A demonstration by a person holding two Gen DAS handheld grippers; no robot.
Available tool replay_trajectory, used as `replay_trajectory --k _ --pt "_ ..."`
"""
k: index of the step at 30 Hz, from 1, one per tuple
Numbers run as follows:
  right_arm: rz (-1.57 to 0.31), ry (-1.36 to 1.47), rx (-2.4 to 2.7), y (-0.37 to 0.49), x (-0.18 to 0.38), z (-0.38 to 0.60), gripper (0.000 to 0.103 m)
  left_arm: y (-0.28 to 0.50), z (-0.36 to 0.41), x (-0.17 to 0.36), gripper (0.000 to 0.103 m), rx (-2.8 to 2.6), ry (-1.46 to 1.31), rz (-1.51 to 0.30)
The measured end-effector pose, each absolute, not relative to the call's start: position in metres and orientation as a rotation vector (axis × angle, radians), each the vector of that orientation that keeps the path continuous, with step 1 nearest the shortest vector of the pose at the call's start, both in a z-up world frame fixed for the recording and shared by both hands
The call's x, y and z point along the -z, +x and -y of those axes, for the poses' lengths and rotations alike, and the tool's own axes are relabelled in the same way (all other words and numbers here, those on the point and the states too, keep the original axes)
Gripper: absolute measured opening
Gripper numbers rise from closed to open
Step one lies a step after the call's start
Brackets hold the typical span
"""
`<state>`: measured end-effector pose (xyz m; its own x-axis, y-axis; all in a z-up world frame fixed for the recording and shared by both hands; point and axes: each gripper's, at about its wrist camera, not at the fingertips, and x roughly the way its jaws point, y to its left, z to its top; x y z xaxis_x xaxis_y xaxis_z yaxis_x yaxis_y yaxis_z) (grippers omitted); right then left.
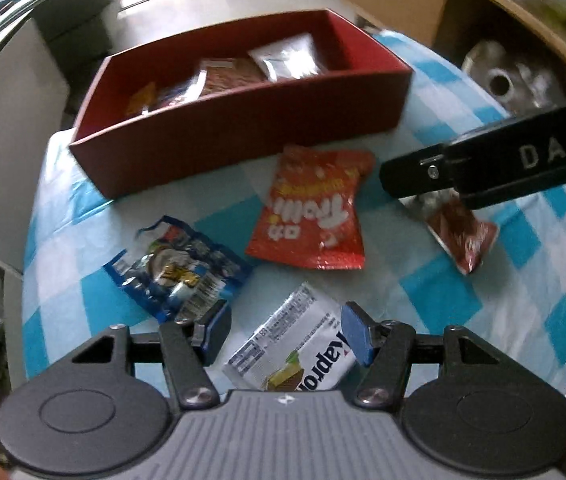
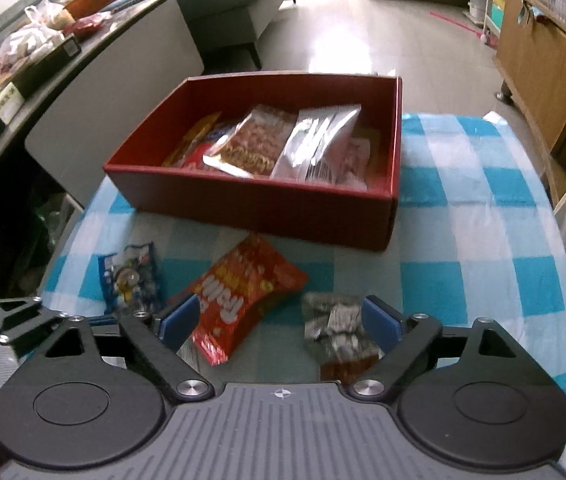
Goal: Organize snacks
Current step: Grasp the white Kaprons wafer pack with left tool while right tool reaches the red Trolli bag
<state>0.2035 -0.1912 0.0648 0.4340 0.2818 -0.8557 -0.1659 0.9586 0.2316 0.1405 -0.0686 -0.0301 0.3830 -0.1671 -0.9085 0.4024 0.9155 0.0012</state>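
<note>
A red box (image 1: 219,136) (image 2: 267,204) holding several snack packs stands at the far side of the checked table. In front of it lie a red Trolli bag (image 1: 315,208) (image 2: 243,296), a blue candy pack (image 1: 179,272) (image 2: 131,280), a white wafer pack (image 1: 295,348) and a dark red and silver pack (image 1: 459,228) (image 2: 339,332). My left gripper (image 1: 283,334) is open, its jaws astride the white wafer pack. My right gripper (image 2: 279,320) is open above the Trolli bag and the dark pack; its arm (image 1: 495,160) shows in the left wrist view.
The blue and white checked tablecloth (image 2: 483,240) covers the table. A grey cabinet (image 2: 115,100) and a cluttered counter stand to the left. A wooden cabinet (image 2: 543,68) stands at the right, a sofa at the back.
</note>
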Motion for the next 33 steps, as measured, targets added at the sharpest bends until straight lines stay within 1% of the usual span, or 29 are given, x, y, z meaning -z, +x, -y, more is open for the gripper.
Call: replay_trajectory --k 2,4,5,7,10,12,14,16,19,22,23,25,28,32,33 --pt "-1.104 0.116 -0.284 0.200 -0.061 0.192 0.092 0.142 0.070 0.036 0.056 0.405 0.255 -1.147" --pt "-1.114 0.111 -0.283 0.199 -0.058 0.194 0.092 0.141 0.069 0.039 0.059 0.435 0.246 -1.155" --pt "-1.120 0.112 -0.282 0.199 -0.056 0.194 0.092 0.141 0.069 0.039 0.062 0.450 0.246 -1.154" --pt "-1.132 0.117 -0.282 0.199 -0.053 0.197 0.092 0.138 0.068 0.038 0.063 0.465 0.248 -1.163" --pt "-1.143 0.121 -0.281 0.201 -0.050 0.198 0.093 0.130 0.067 0.034 0.063 0.521 0.253 -1.151" --pt "-1.152 0.125 -0.287 0.203 -0.047 0.196 0.093 0.124 0.070 0.035 0.067 0.560 0.279 -1.145" --pt "-1.164 0.122 -0.297 0.204 -0.044 0.193 0.093 0.115 0.075 0.038 0.068 0.578 0.347 -1.118" --pt "-1.175 0.111 -0.302 0.204 -0.041 0.189 0.093 0.106 0.081 0.040 0.069 0.589 0.428 -1.096" --pt "-1.189 0.104 -0.306 0.206 -0.037 0.184 0.094 0.096 0.081 0.043 0.068 0.578 0.473 -1.083" --pt "-1.208 0.126 -0.309 0.211 -0.033 0.181 0.094 0.095 0.071 0.035 0.064 0.621 0.342 -1.138" --pt "-1.211 0.136 -0.309 0.214 -0.032 0.181 0.097 0.097 0.066 0.032 0.064 0.636 0.284 -1.159" --pt "-1.208 0.147 -0.306 0.218 -0.032 0.178 0.098 0.102 0.057 0.031 0.064 0.609 0.199 -1.188" --pt "-1.195 0.181 -0.303 0.228 -0.034 0.172 0.098 0.107 0.058 0.033 0.064 0.509 0.219 -1.174" --pt "-1.203 0.189 -0.326 0.238 -0.031 0.150 0.098 0.106 0.068 0.048 0.063 0.445 0.228 -1.210" --pt "-1.210 0.167 -0.338 0.240 -0.029 0.141 0.098 0.101 0.074 0.048 0.060 0.431 0.265 -1.187"
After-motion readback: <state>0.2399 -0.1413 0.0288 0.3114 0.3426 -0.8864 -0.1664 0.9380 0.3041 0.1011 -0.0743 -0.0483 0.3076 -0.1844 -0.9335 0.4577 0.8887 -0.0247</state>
